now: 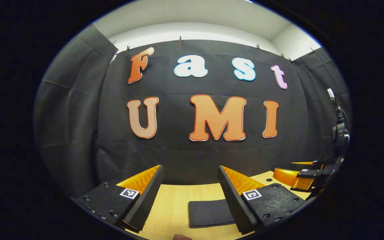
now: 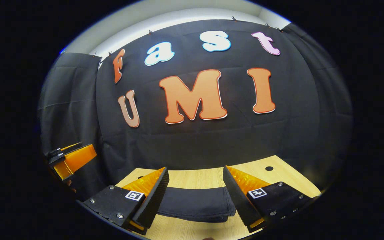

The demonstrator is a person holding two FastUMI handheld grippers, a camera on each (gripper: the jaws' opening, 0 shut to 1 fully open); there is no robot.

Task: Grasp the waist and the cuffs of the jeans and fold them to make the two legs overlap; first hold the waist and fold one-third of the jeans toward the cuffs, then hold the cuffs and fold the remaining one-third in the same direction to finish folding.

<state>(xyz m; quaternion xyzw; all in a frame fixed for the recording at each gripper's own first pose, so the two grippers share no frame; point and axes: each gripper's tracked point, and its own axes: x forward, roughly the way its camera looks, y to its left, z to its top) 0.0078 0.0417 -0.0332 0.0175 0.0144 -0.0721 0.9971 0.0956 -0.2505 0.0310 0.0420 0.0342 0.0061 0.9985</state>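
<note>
The tabletop (image 1: pixel 175 203) is made of light wood with a soft grain, and it runs back to the black cloth wall. In the right gripper view the tabletop (image 2: pixel 198 178) has a small round dark hole (image 2: pixel 269 168) near its far right corner. Dark jeans (image 2: pixel 197 203) lie flat on the wood, folded up into a neat, thick bundle with stacked layers showing at the near edge. In the left gripper view the jeans (image 1: pixel 209 213) look like a dark rectangle with bare wood all around.
</note>
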